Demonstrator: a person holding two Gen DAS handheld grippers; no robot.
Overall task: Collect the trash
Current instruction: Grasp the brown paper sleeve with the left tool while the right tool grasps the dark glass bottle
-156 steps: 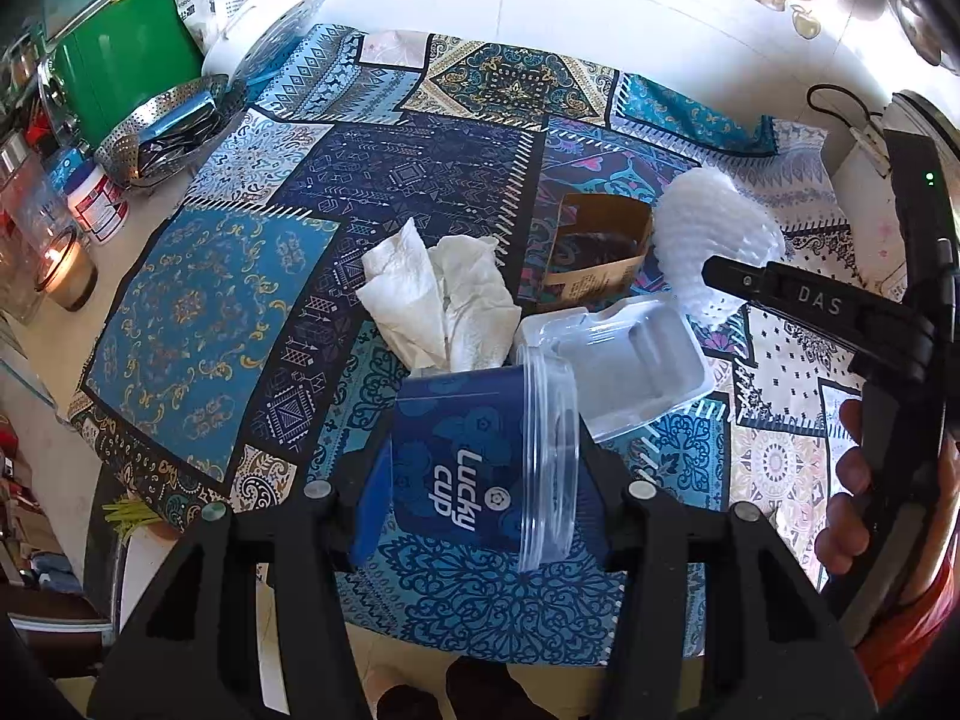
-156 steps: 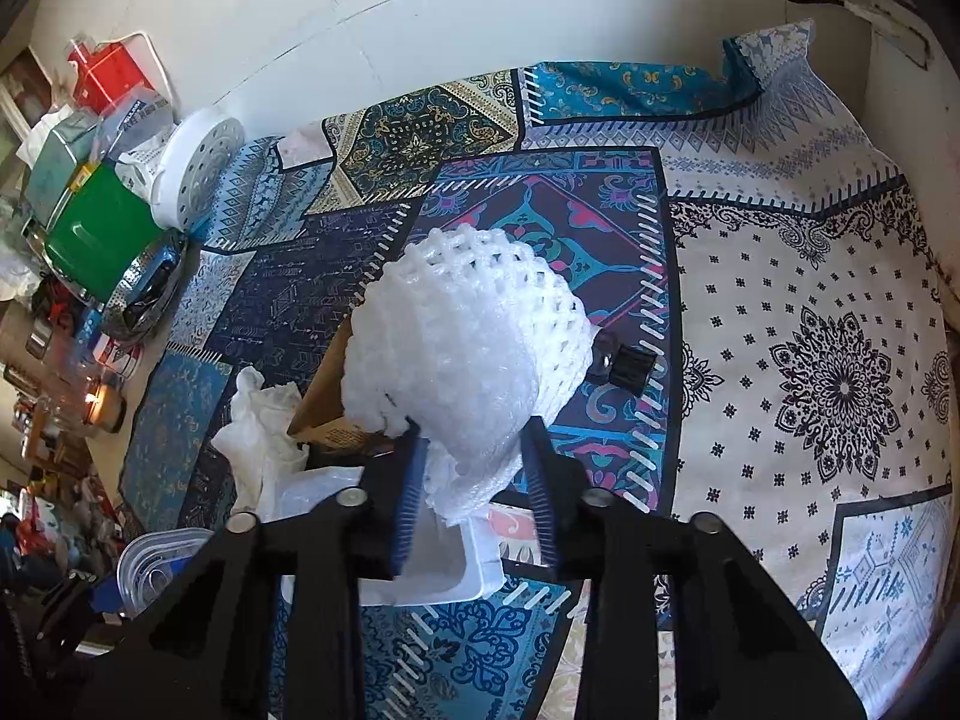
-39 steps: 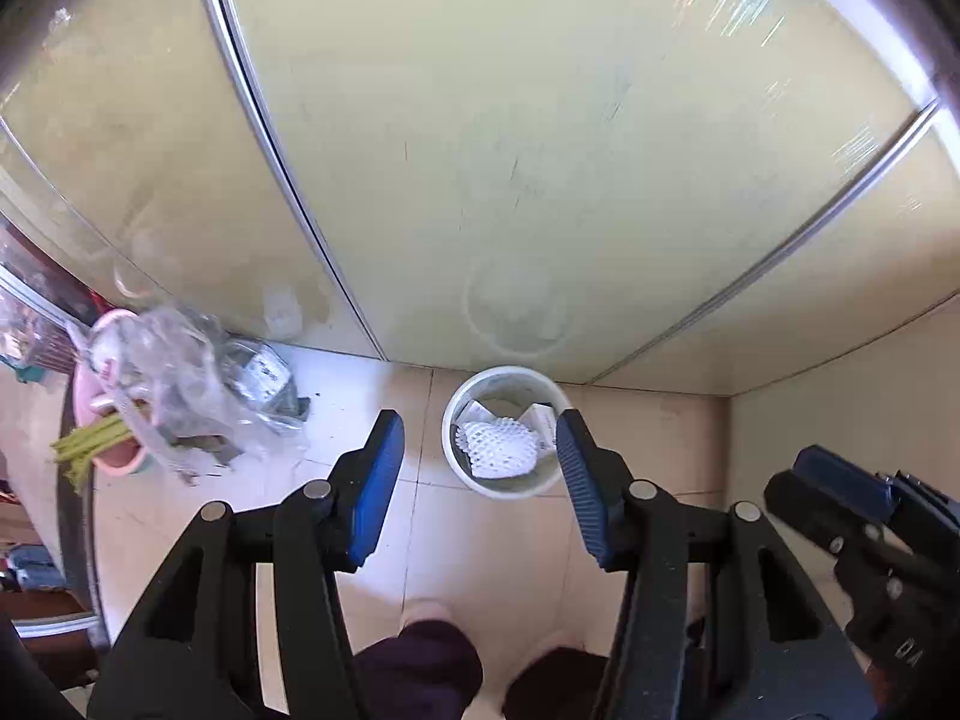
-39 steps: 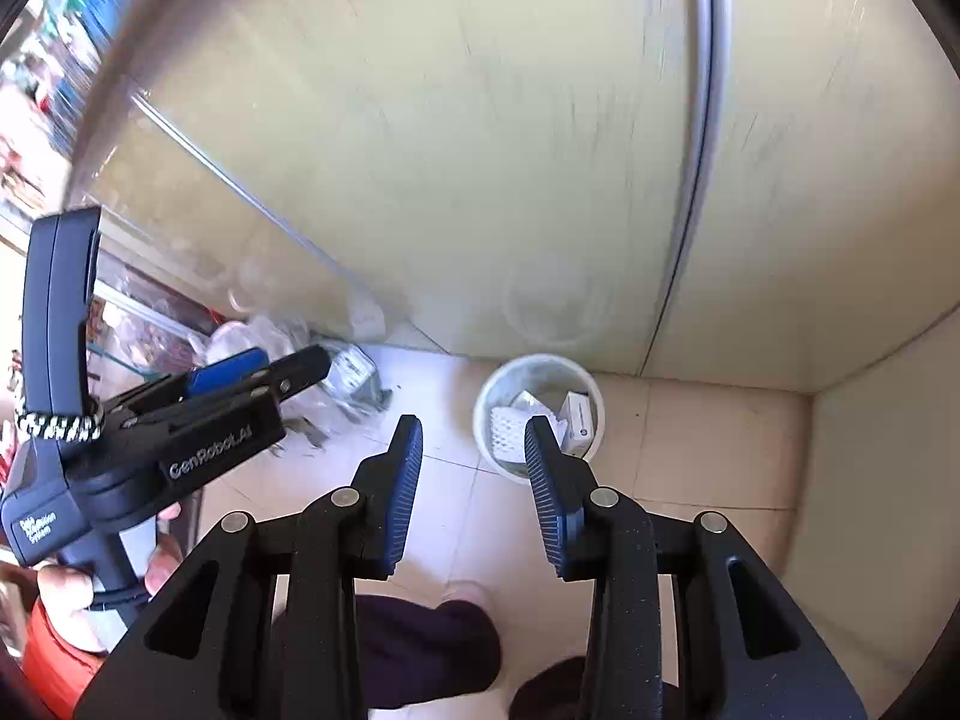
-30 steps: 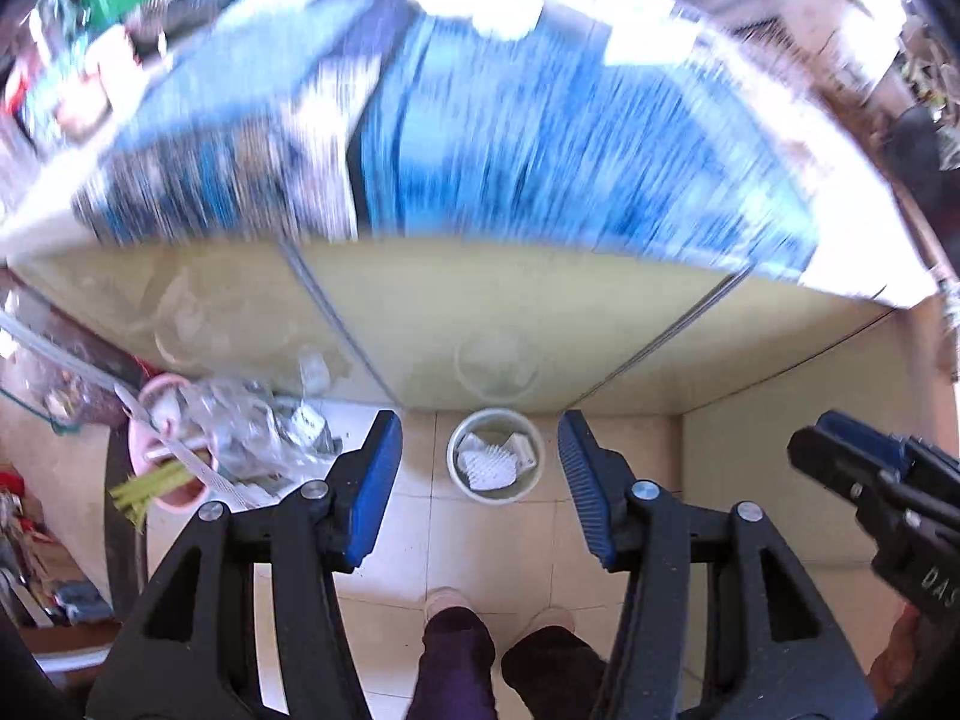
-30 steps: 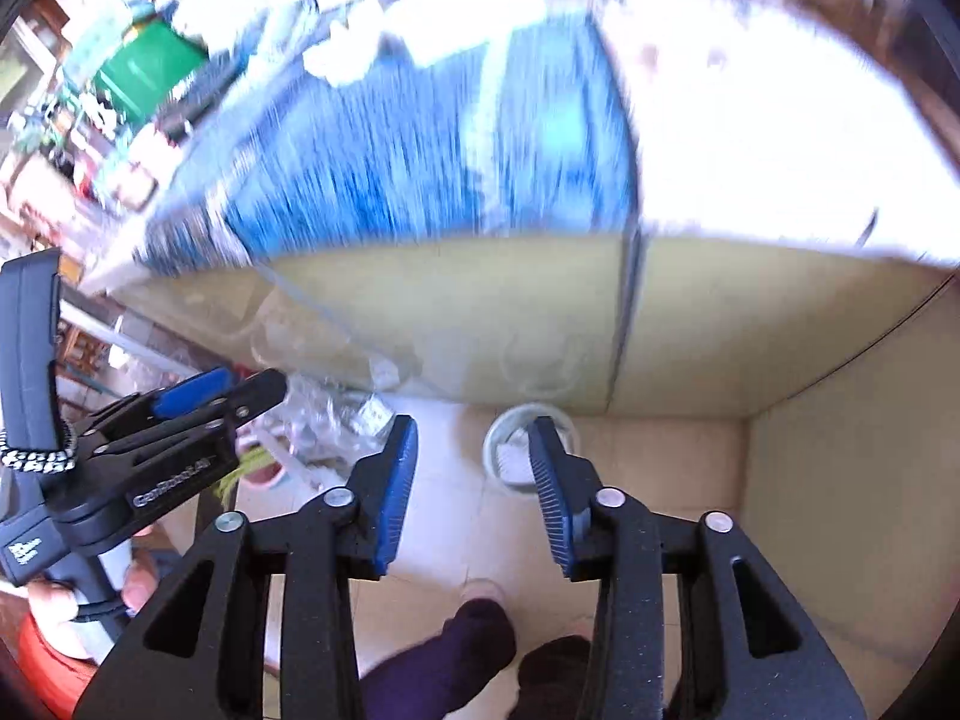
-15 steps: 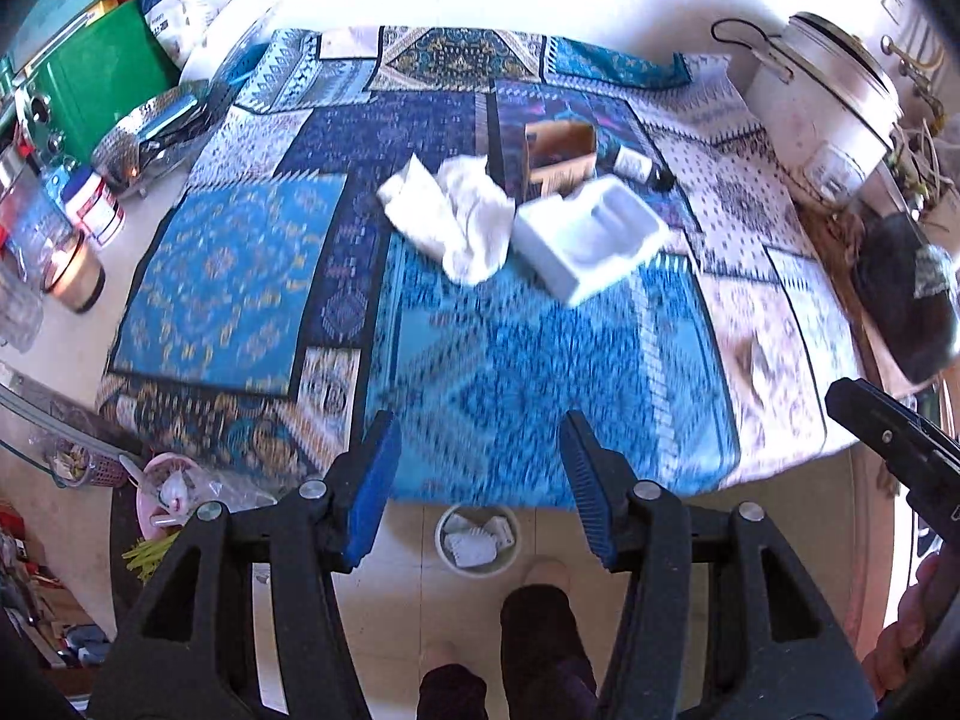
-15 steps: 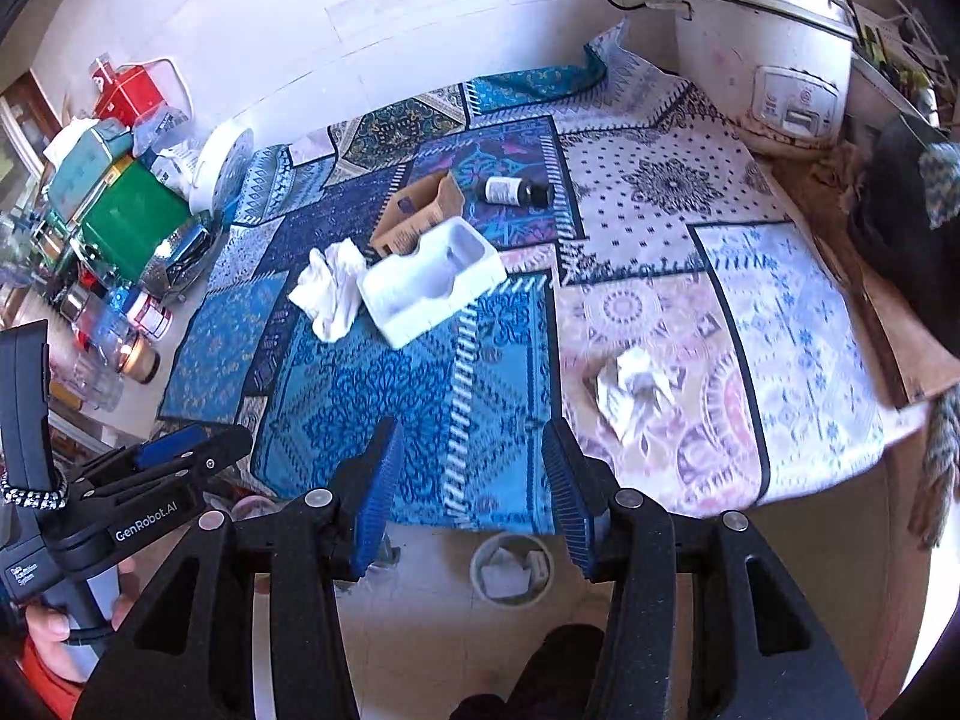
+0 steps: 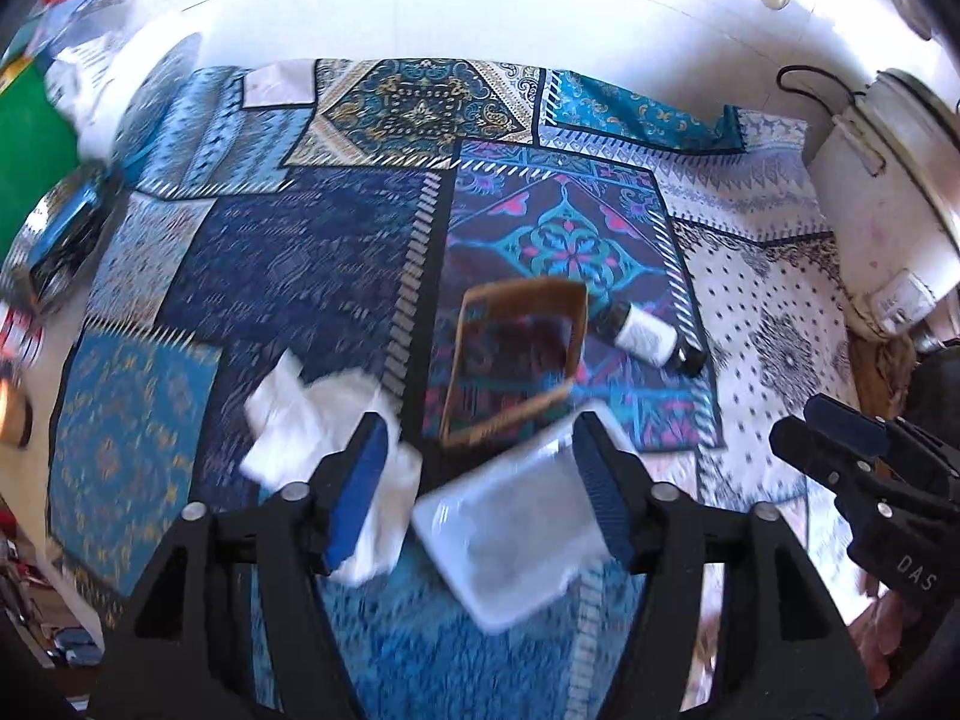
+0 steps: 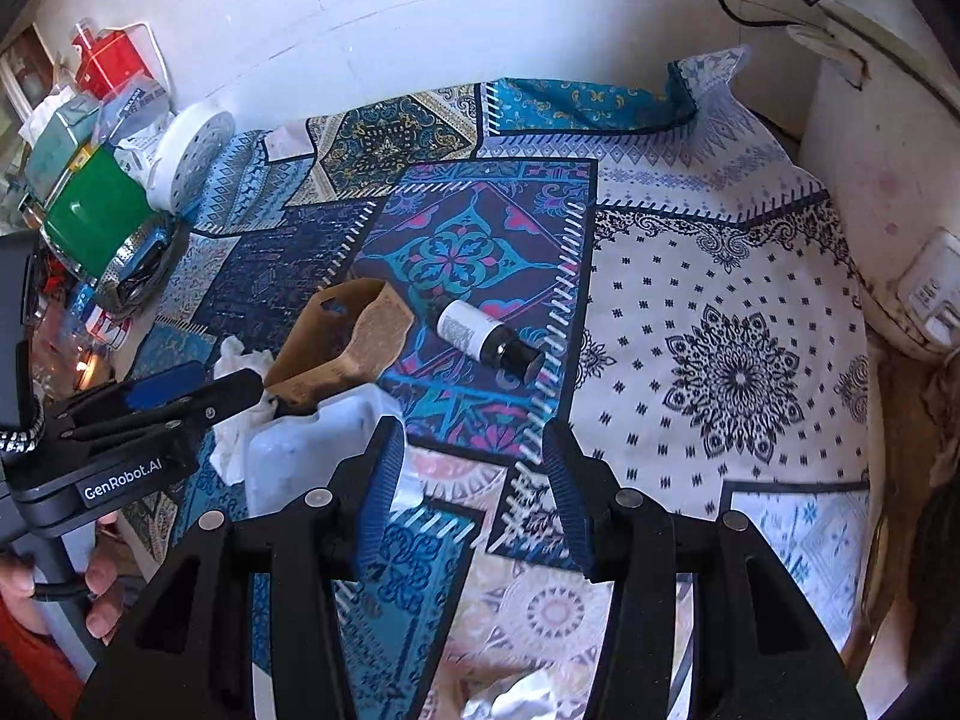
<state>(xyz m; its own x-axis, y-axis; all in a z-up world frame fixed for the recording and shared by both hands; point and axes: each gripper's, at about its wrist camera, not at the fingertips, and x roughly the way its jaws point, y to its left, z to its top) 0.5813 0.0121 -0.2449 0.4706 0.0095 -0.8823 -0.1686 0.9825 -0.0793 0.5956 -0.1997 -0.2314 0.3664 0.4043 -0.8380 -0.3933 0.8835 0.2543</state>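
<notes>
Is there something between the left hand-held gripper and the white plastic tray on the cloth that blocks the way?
Nothing visible blocks it. The left hand-held gripper, its jaws opening and empty, hangs over the white plastic tray. The crumpled tissue lies beside the tray on the left, and the brown cardboard box lies behind it.

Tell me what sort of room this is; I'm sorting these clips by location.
Most likely a home kitchen counter. A white rice cooker stands at the right, a perforated steel bowl and a green container crowd the left edge, and a patchwork cloth covers the top against a white tiled wall.
</notes>
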